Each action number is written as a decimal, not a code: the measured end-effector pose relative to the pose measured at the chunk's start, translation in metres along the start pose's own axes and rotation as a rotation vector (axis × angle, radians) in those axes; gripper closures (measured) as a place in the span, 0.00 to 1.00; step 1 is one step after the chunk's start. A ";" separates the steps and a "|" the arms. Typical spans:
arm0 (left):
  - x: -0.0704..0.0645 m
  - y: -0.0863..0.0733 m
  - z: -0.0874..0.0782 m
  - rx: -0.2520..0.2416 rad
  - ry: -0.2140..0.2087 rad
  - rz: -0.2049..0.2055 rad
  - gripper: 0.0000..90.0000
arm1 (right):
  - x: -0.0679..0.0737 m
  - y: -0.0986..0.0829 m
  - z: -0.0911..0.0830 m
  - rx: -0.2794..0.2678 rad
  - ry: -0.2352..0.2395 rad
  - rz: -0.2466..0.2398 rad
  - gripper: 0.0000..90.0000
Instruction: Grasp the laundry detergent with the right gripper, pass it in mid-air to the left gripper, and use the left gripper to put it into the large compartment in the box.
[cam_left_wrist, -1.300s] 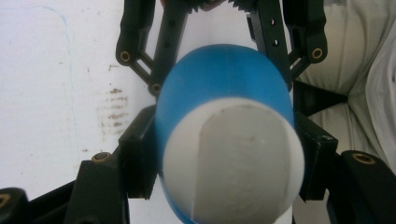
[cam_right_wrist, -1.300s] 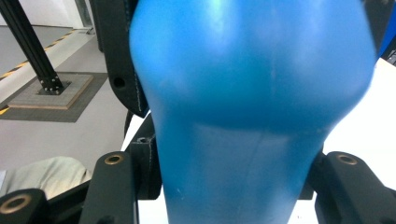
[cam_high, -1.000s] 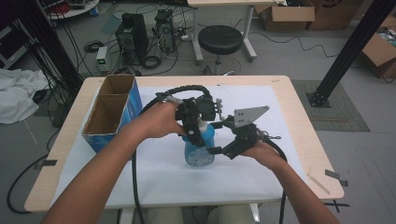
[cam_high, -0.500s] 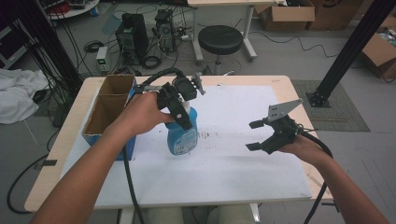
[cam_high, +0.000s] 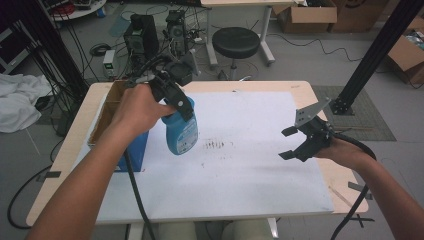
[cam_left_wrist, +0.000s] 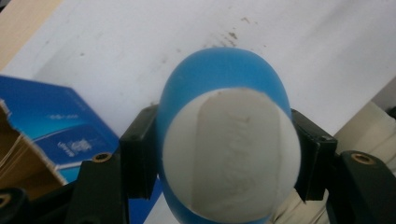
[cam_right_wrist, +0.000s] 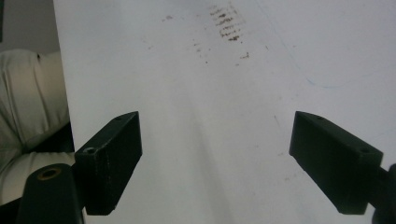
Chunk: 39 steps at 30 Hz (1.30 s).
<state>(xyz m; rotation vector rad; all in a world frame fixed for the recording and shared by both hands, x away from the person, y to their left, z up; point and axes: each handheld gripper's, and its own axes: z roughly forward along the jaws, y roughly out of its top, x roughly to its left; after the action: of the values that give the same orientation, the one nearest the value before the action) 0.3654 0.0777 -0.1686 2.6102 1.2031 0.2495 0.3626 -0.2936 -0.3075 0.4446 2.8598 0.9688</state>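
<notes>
A blue plastic bottle (cam_high: 182, 132) with a white cap (cam_left_wrist: 232, 154) hangs tilted above the white mat (cam_high: 240, 165), lifted off it. My left gripper (cam_high: 180, 102) is shut on the bottle's upper part, its black jaws pressing both sides of the cap end in the left gripper view (cam_left_wrist: 224, 163). The bottle is beside the open blue cardboard box (cam_high: 107, 127) at the table's left. My right gripper (cam_high: 290, 144) stands open over the mat's right side with nothing between its jaws (cam_right_wrist: 215, 158).
Dark scuff marks (cam_high: 217, 145) sit on the mat's middle. The wooden table edge (cam_high: 345, 190) runs along the right. Behind the table stand a black stool (cam_high: 235, 42), electronics boxes (cam_high: 142, 30) and a black frame post (cam_high: 375, 55). Cables trail from both grippers.
The left gripper has carried the bottle up and left toward the box. The right gripper let go of it, opened and drew away to the right.
</notes>
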 end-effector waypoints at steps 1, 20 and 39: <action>0.002 0.000 -0.002 -0.001 0.004 -0.016 0.42 | 0.000 0.001 -0.001 0.018 -0.005 -0.005 0.19; 0.041 -0.009 -0.039 0.001 0.069 -0.217 0.42 | -0.005 0.005 -0.006 0.139 0.006 -0.055 0.19; 0.076 -0.022 -0.066 -0.004 0.111 -0.398 0.42 | -0.009 0.003 -0.010 0.165 0.001 -0.063 0.19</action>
<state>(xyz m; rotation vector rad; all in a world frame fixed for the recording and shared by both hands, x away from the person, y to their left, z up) 0.3815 0.1599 -0.1084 2.3113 1.7200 0.3183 0.3705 -0.3002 -0.2981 0.3648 2.9474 0.7274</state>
